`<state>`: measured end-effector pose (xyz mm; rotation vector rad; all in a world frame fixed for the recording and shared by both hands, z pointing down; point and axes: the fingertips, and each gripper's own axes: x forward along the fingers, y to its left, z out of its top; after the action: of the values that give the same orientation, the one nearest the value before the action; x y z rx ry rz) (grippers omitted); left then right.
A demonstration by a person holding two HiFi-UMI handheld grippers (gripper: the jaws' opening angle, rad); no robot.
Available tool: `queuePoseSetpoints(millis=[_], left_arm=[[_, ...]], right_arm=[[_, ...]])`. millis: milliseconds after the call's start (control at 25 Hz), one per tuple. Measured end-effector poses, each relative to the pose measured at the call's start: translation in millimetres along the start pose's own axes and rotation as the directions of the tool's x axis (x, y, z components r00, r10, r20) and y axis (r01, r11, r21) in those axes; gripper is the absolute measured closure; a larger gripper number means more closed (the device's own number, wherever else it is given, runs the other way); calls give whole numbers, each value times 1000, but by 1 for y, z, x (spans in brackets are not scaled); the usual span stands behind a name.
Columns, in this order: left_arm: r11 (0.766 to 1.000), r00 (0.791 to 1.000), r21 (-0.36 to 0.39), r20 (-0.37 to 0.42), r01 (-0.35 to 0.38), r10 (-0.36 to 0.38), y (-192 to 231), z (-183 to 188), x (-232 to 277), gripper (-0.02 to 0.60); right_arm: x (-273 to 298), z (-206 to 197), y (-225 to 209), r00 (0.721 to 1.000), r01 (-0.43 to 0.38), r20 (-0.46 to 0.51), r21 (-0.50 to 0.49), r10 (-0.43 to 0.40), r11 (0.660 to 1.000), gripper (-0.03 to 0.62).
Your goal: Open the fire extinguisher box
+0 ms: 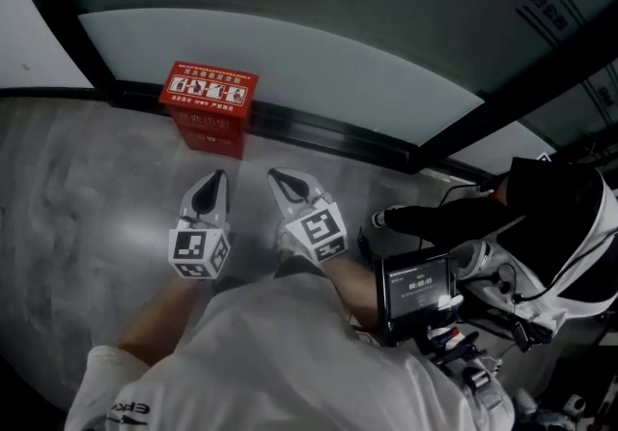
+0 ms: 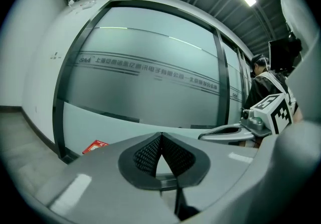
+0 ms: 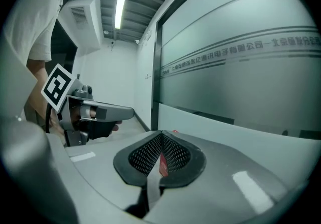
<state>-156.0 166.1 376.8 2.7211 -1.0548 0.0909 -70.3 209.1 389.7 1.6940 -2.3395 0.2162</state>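
Observation:
A red fire extinguisher box point(image 1: 208, 107) with a picture label on its lid stands on the floor against the frosted glass wall point(image 1: 319, 43), lid down. My left gripper point(image 1: 218, 178) and right gripper point(image 1: 276, 175) hover side by side, well short of the box, both pointing toward it. Both are shut with nothing between the jaws. In the left gripper view a corner of the red box point(image 2: 94, 145) peeks over the jaw housing. In the right gripper view a red sliver of the box point(image 3: 163, 164) shows through the gap below the closed tips.
The grey polished floor point(image 1: 87, 187) spreads to the left. A person in a black and white jacket point(image 1: 570, 226) crouches at the right with a screen device point(image 1: 418, 284) and cables. A black frame point(image 1: 319, 134) runs along the glass wall's base.

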Motion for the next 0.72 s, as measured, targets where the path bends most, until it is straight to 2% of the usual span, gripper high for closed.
queuePoseSetpoints(millis=[200,440,720], left_arm=[[998,998,-4,-19,-61,61,3,9,61,578],[989,985,-6,-85,-149,148,17,-6,133,578],[978,964,-13,-172,-209,204,43,-37,164,578]], right_arm=[[27,7,-59,999,-42,-11,-2,42,999,582],[73,-19,-128,993,-94,-62,27,96,995,582],[118,-47,-155,978,-143,-148,28,146,989,582]])
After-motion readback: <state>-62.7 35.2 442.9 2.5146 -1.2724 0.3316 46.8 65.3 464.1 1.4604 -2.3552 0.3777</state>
